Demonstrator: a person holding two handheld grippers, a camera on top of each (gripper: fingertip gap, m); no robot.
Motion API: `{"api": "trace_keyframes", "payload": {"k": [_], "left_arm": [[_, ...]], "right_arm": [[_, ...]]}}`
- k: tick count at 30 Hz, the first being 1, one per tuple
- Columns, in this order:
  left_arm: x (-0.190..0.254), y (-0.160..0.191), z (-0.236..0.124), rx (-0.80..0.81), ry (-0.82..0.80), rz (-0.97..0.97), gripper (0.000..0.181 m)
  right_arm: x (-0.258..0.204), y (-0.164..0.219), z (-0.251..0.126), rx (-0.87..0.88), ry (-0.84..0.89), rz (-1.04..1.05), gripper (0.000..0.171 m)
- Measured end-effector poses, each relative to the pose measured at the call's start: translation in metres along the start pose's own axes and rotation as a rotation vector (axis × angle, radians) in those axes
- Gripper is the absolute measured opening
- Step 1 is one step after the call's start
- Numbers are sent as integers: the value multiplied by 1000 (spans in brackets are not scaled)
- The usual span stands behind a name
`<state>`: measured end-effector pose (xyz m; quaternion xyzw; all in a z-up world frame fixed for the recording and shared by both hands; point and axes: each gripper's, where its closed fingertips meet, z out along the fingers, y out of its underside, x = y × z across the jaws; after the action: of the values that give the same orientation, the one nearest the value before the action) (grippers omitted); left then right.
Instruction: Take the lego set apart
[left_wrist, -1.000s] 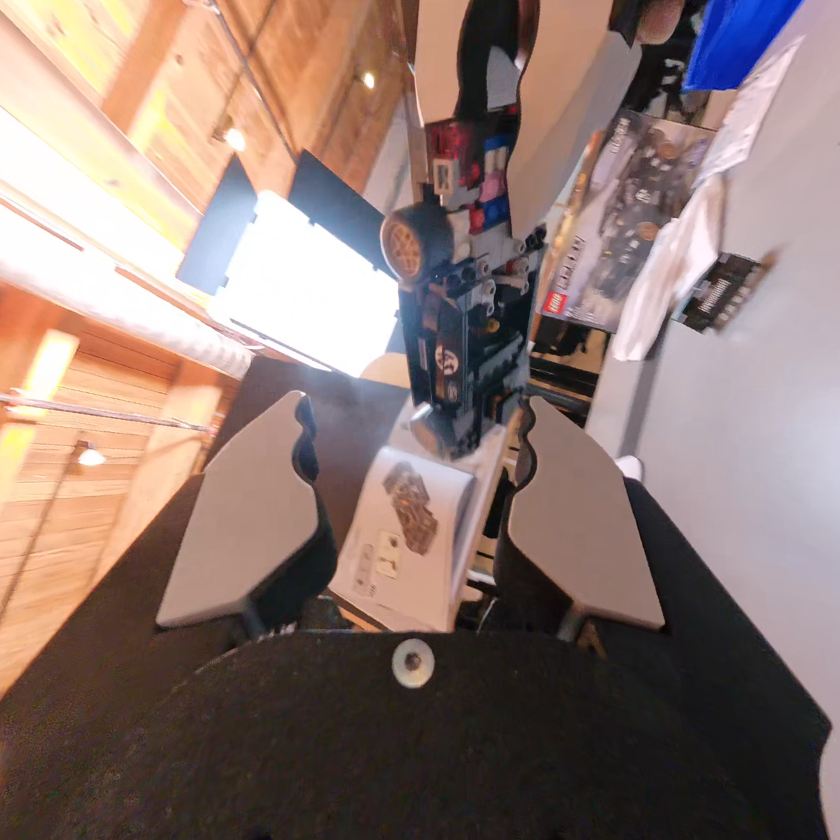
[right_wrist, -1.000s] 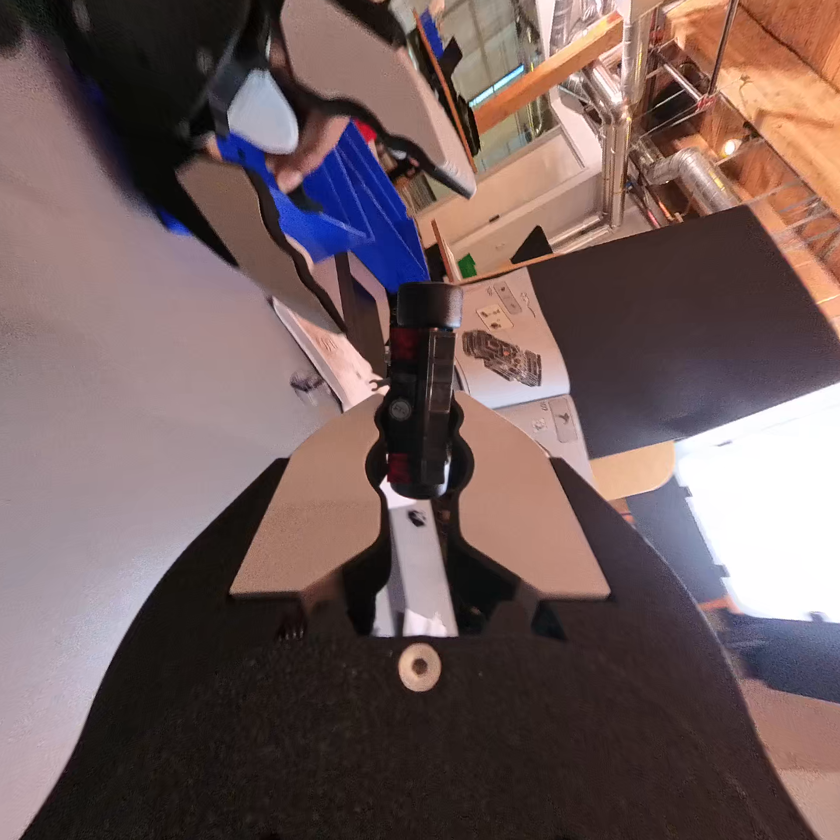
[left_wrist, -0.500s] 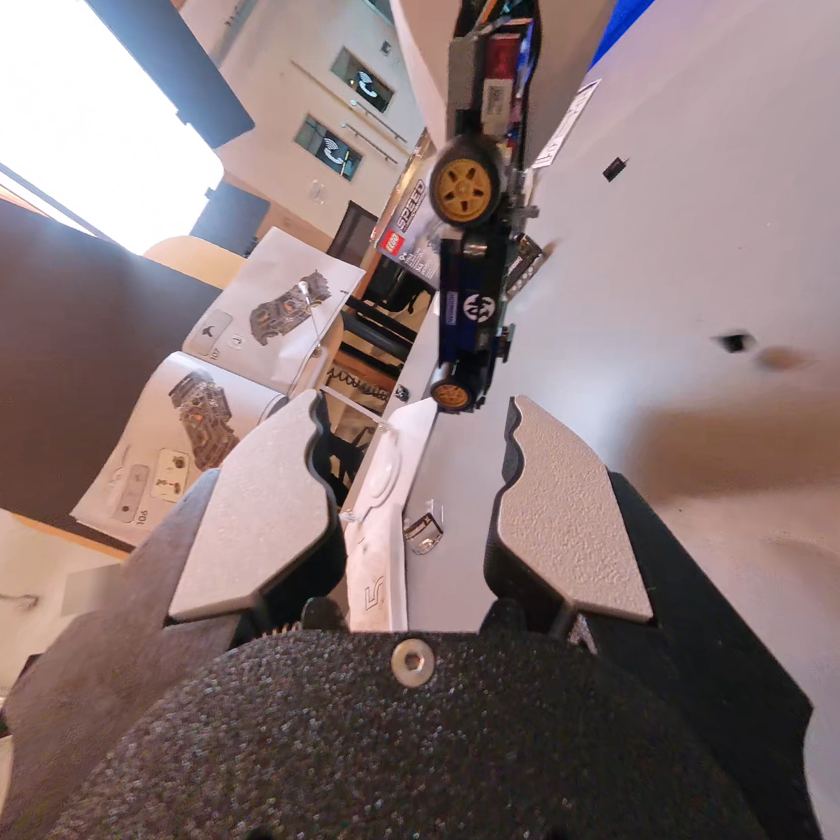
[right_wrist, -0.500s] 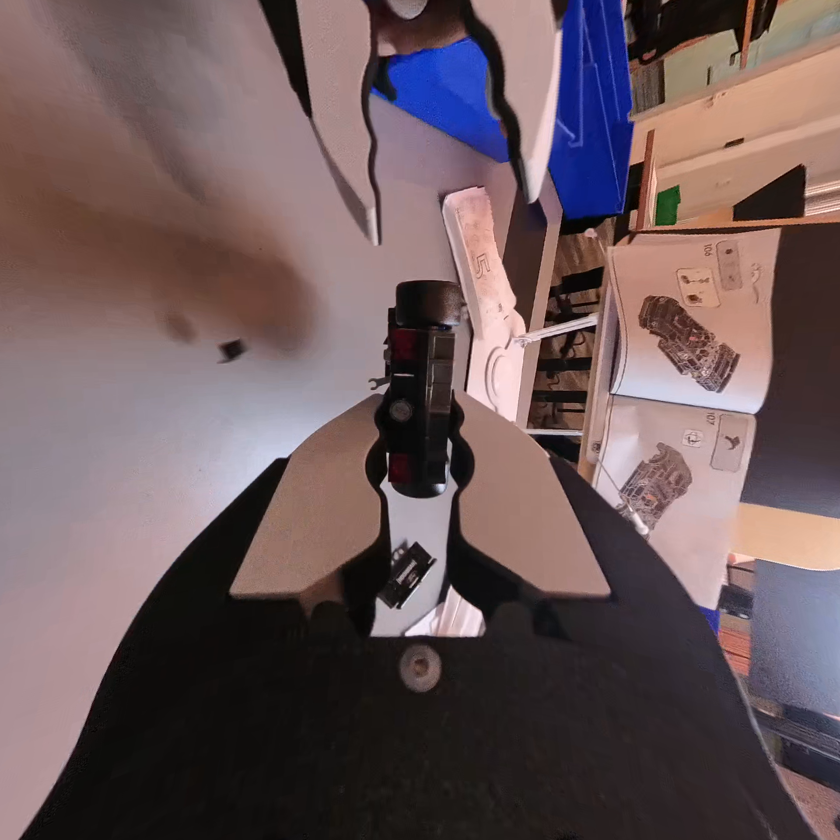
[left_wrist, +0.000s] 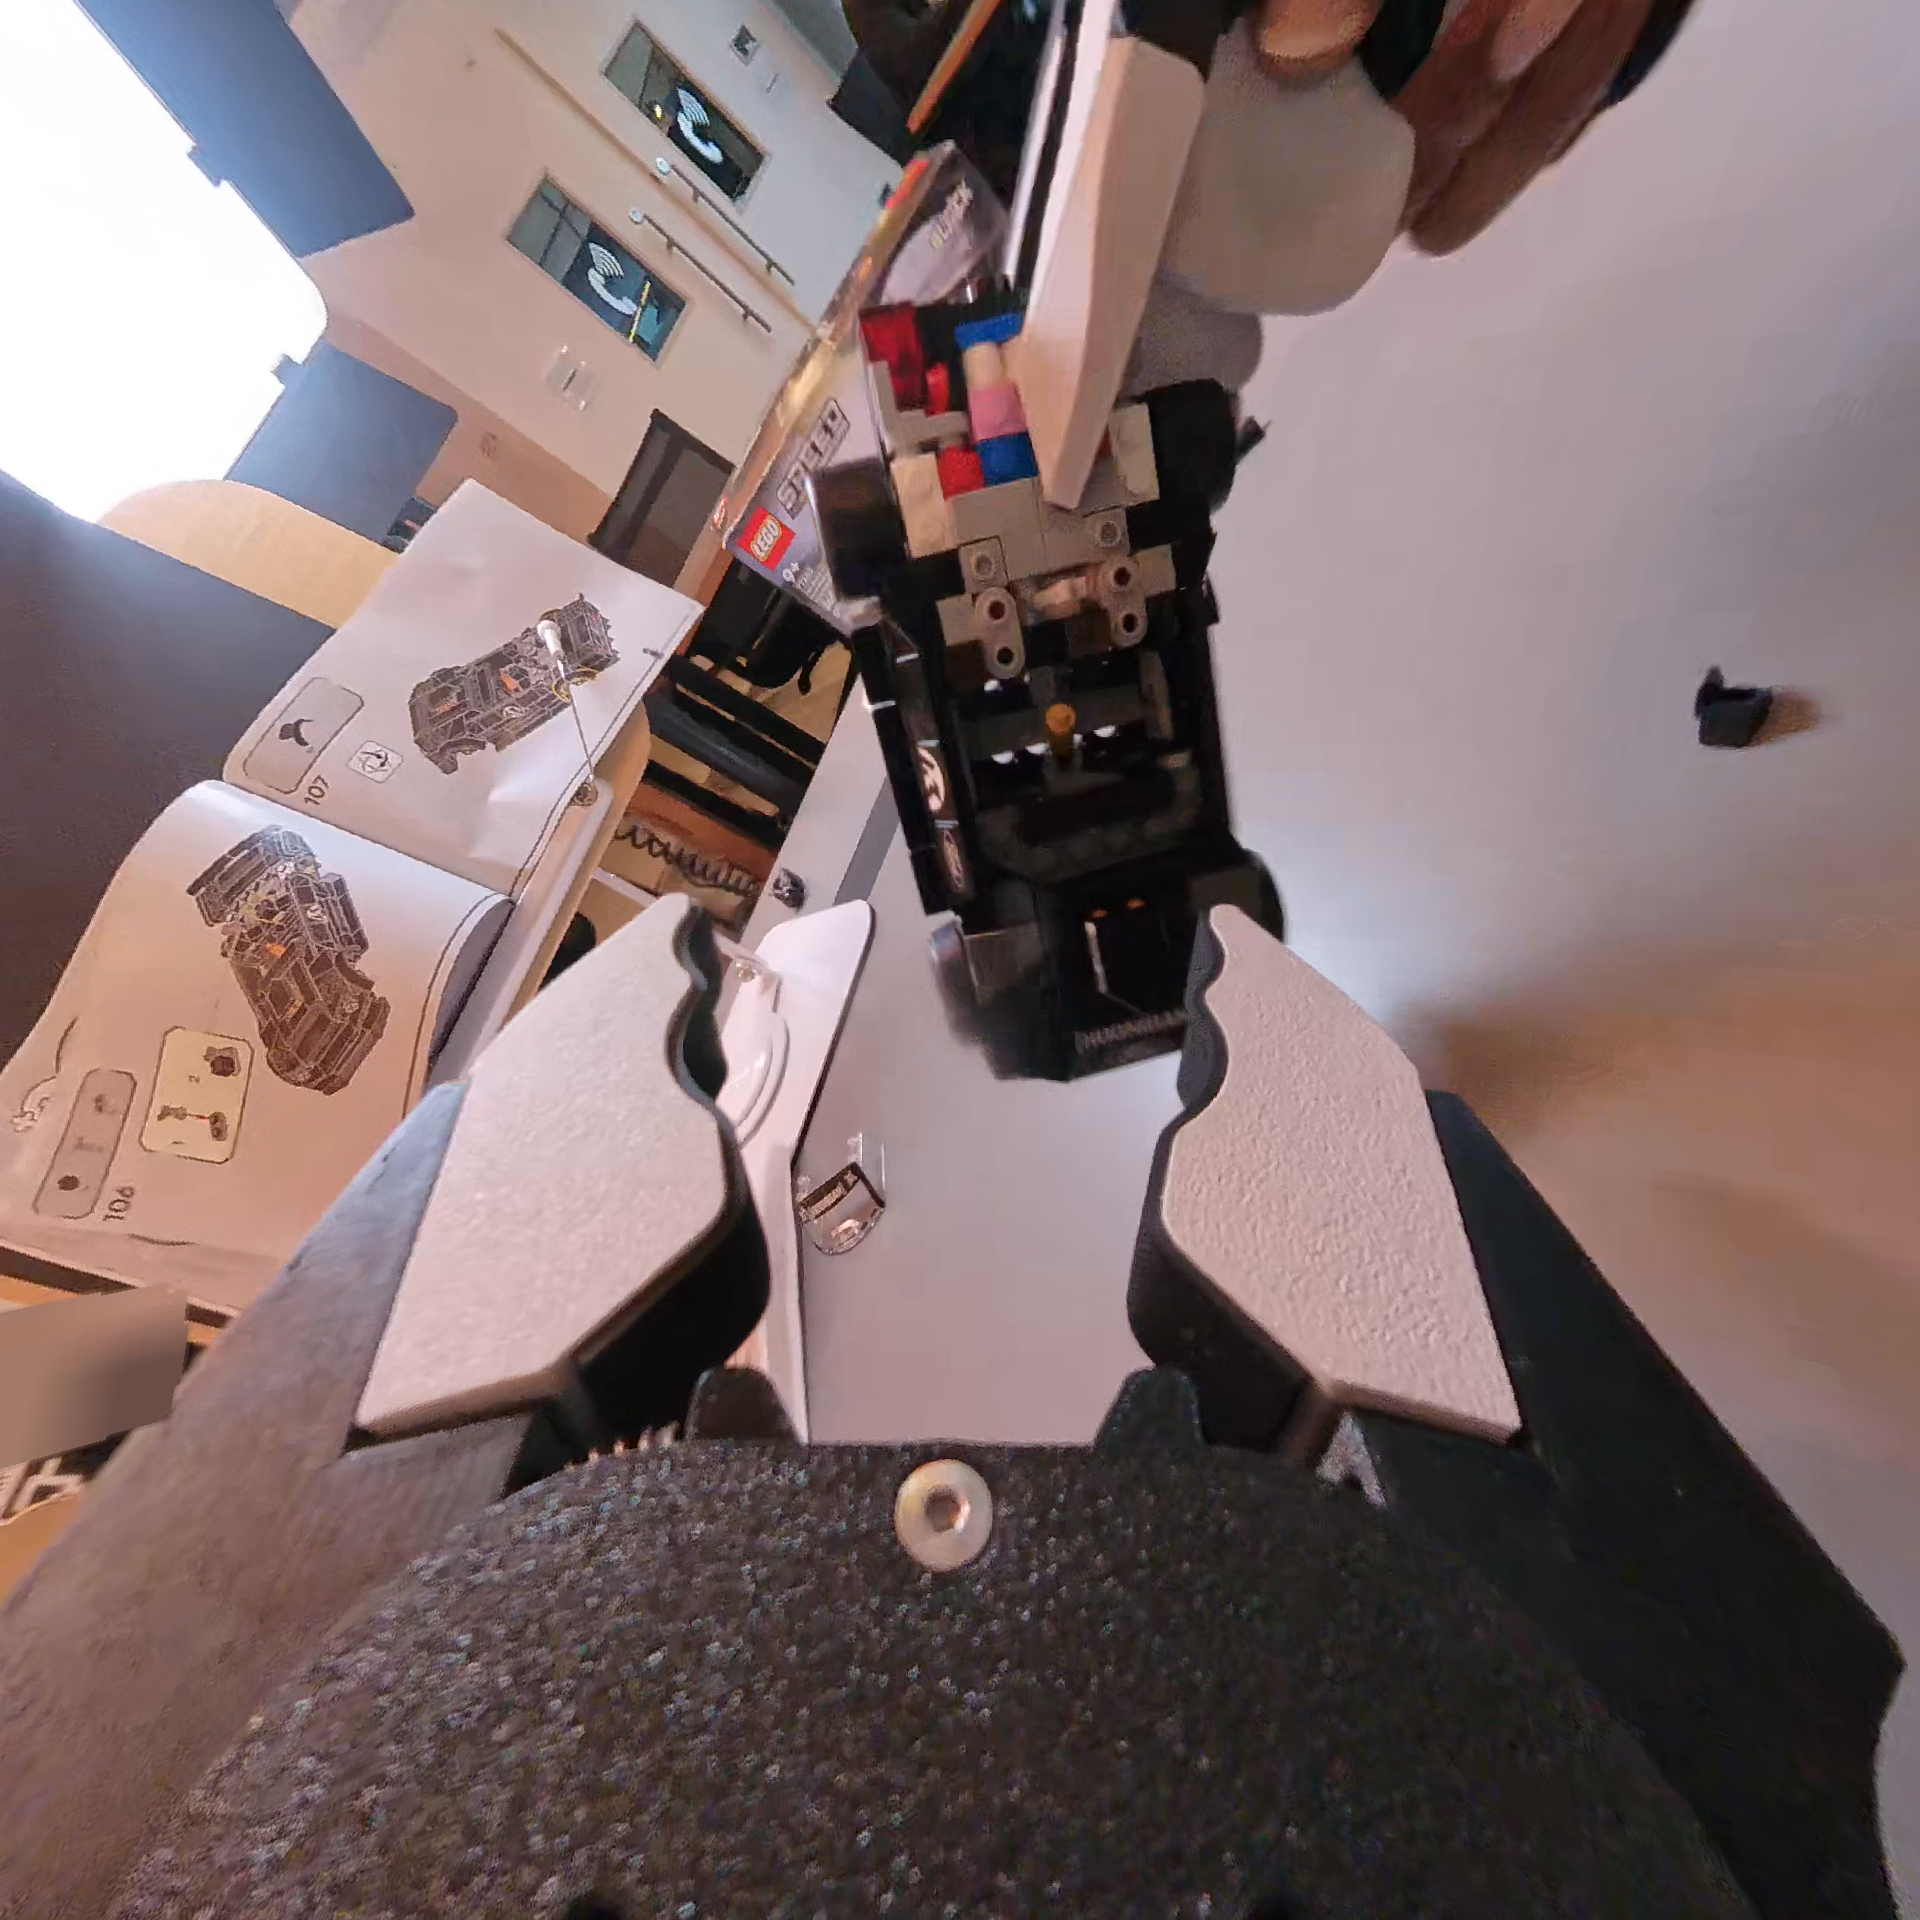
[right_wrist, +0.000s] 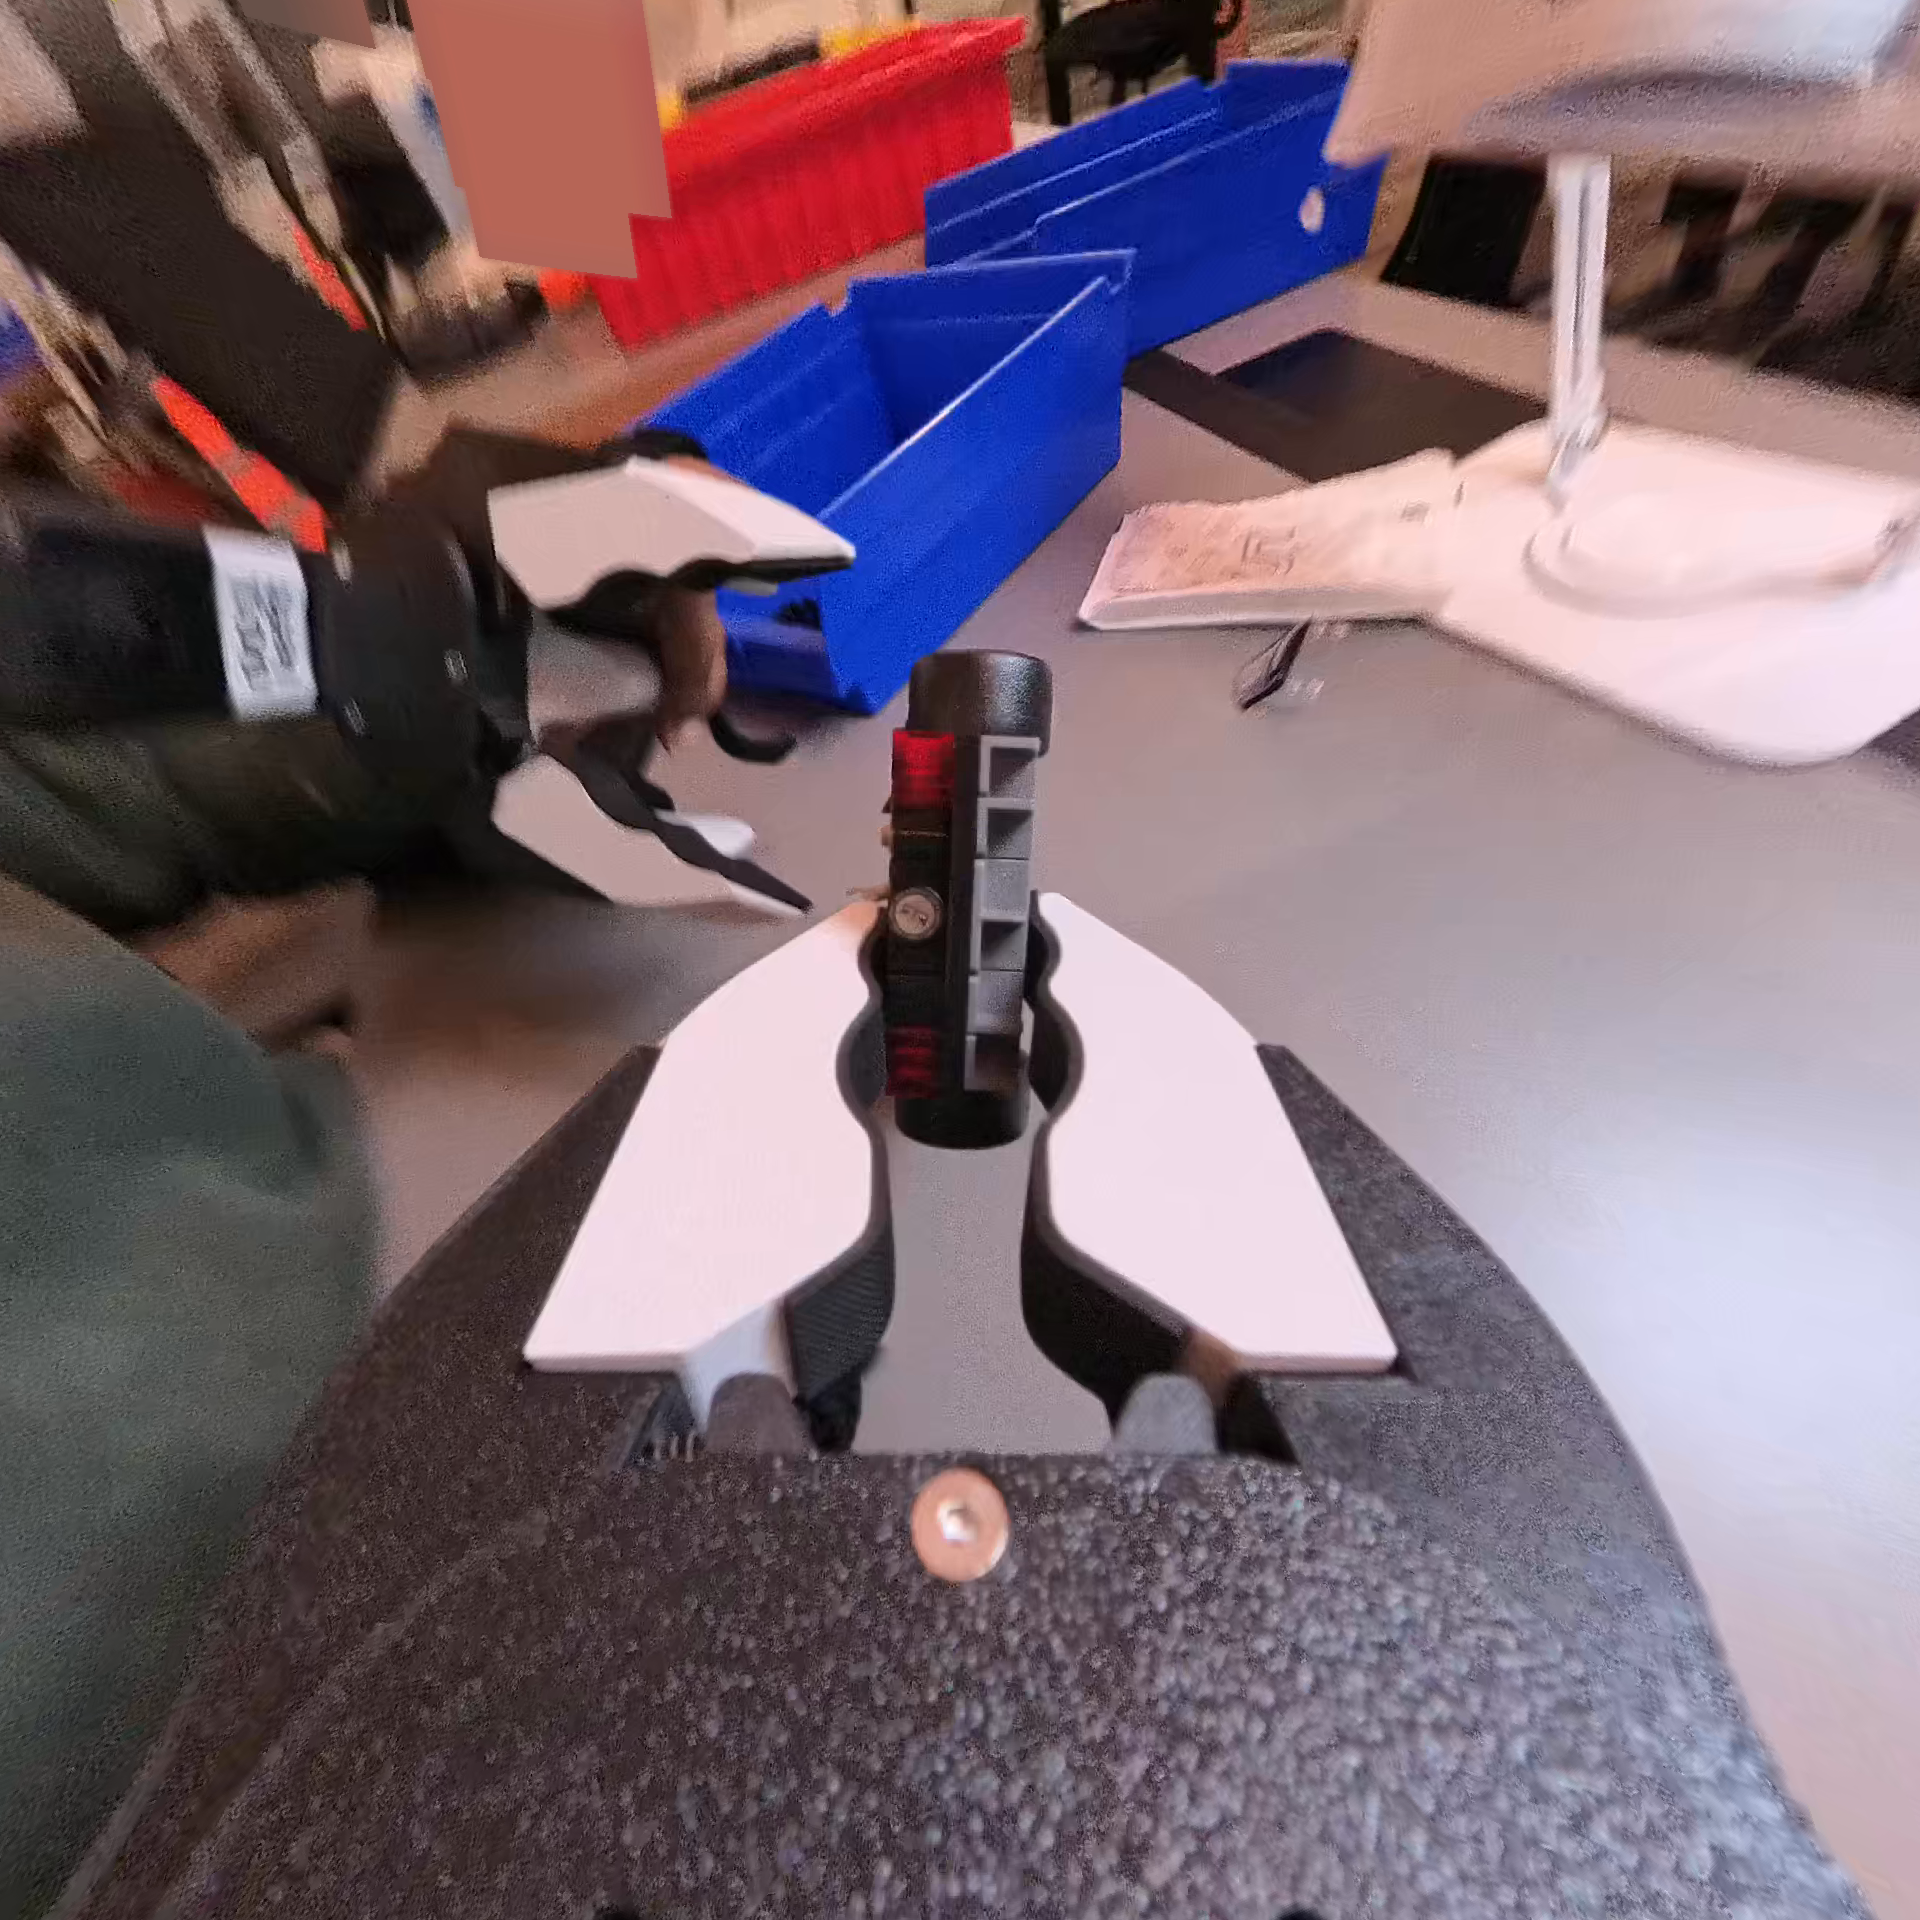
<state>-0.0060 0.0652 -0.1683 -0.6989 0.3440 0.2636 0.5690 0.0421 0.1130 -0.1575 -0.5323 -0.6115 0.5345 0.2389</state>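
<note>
The lego car (left_wrist: 1049, 727), black with grey, red and blue bricks, hangs above the grey table (left_wrist: 1558, 520). One finger (left_wrist: 1101, 260) of my right gripper clamps its far end. My left gripper (left_wrist: 951, 920) is open wide. The car's near end lies between its fingertips, close to the right finger (left_wrist: 1299, 1091), and the pads do not press on it. In the right wrist view my right gripper (right_wrist: 956, 914) is shut on the car's tail (right_wrist: 961, 790), which has red lights and a grey strip. The open left gripper (right_wrist: 821, 727) shows at the left.
An open instruction booklet (left_wrist: 436, 707) and the lego box (left_wrist: 831, 488) stand at the left. A small black piece (left_wrist: 1730, 717) and a small shiny piece (left_wrist: 836, 1205) lie on the table. Blue bins (right_wrist: 935, 416), a red bin (right_wrist: 831, 135), papers (right_wrist: 1247, 561) and a white stand (right_wrist: 1662, 582) lie beyond. The left gripper's tips are roughly 8 cm from the right gripper's. From either gripper's tips it is about 25 cm to the small shiny piece (left_wrist: 836, 1205).
The right gripper has turned the car and kept its grip on it. The left gripper narrowed, then opened wide again, and the car's near end now lies between its fingers.
</note>
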Motion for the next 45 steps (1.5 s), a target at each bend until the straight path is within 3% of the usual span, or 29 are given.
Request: {"api": "trace_keyframes", "payload": {"k": [3, 7, 14, 20, 24, 30, 35, 37, 45], "left_arm": [[15, 3, 5, -34, 47, -3, 94], [42, -3, 9, -60, 205, -196, 101], [68, -10, 11, -131, 441, -590, 103], [84, 28, 20, -321, 382, -557, 108], [87, 43, 25, -342, 367, -560, 90], [80, 32, 27, -313, 434, -618, 100], [71, 23, 44, -294, 470, -653, 78], [72, 23, 45, -309, 511, -649, 77], [84, 44, 37, -437, 721, -546, 71]], "right_arm": [[-6, 11, 8, 73, -74, 282, 23], [0, 22, 16, 148, -87, 531, 23], [16, 32, 24, 204, -27, 720, 23], [31, 33, 31, 296, 24, 839, 23], [28, 37, 38, 274, 8, 841, 23], [28, 38, 36, 249, 9, 833, 23], [30, 40, 36, 256, 10, 855, 23], [31, 42, 35, 226, 9, 849, 23], [37, 64, 9, 6, 101, 541, 39]]}}
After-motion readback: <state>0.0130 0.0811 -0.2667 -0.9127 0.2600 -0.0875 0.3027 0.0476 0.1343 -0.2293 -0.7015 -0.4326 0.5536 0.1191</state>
